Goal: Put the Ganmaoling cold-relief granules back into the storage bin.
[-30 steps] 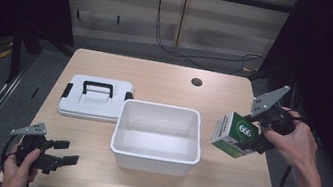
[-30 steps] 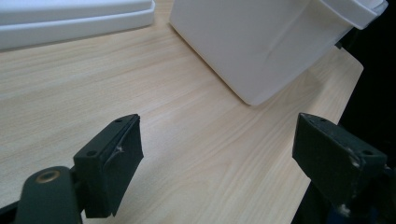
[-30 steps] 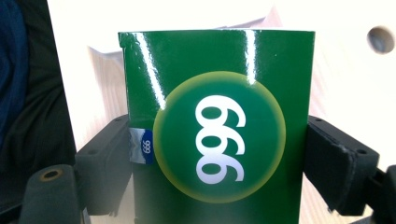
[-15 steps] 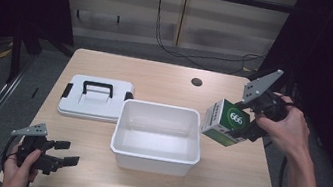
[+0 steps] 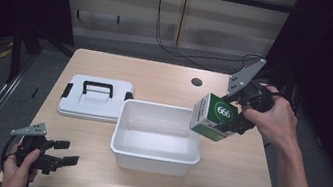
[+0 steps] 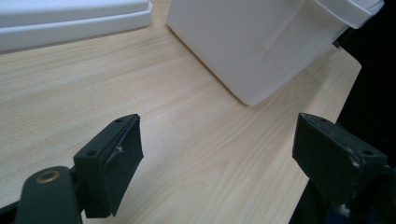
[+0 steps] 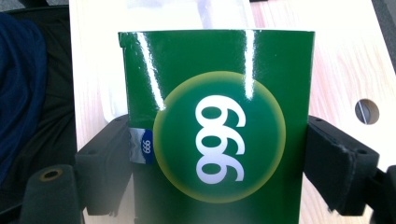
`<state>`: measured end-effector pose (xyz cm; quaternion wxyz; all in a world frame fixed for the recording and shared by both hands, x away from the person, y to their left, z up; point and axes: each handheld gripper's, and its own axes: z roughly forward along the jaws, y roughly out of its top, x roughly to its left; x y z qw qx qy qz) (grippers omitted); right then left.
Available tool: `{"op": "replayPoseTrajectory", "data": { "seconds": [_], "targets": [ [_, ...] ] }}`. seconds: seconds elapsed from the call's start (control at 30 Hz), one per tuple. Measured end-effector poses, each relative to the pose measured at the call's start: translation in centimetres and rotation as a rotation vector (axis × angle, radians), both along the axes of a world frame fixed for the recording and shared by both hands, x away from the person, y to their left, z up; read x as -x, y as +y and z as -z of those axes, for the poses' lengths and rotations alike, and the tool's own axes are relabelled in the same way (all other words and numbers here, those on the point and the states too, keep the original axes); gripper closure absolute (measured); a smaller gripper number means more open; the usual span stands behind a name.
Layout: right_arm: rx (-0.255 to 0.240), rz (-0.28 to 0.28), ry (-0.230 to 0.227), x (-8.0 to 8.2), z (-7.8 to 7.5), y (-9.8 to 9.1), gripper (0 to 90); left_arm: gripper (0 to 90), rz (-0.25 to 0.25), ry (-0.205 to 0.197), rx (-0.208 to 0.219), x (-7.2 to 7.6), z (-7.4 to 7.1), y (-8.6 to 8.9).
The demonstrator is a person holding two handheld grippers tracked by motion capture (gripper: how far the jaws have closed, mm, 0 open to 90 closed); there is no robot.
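The right gripper [image 5: 232, 120] is clamping a green box [image 5: 213, 116] at right of center, tilting it over the white tub's [image 5: 153, 157] rim, probably to drop it in. The left gripper [image 5: 54, 156] is idling released, lower left.

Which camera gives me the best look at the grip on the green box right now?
The right gripper view: the green box sits squarely between both jaws, clamped on its sides. The high view shows the box small, held over the white bin's right rim.
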<state>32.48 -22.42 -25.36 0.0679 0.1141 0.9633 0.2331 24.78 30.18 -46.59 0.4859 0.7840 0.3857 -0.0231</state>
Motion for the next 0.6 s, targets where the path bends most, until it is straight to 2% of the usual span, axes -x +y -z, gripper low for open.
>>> {"op": "replayPoseTrajectory", "data": {
  "seconds": [0.27, 0.6],
  "targets": [
    [0.019, -0.034, 0.006, -0.5, 0.1, 1.9, 16.6, 16.0, 0.0, 0.002, 0.005, 0.0, 0.0, 0.0],
    [0.043, -0.075, 0.029, -1.2, 1.1, 3.9, 16.5, 16.1, -0.002, 0.001, 0.005, 0.0, 0.0, 0.1]
  ]
}}
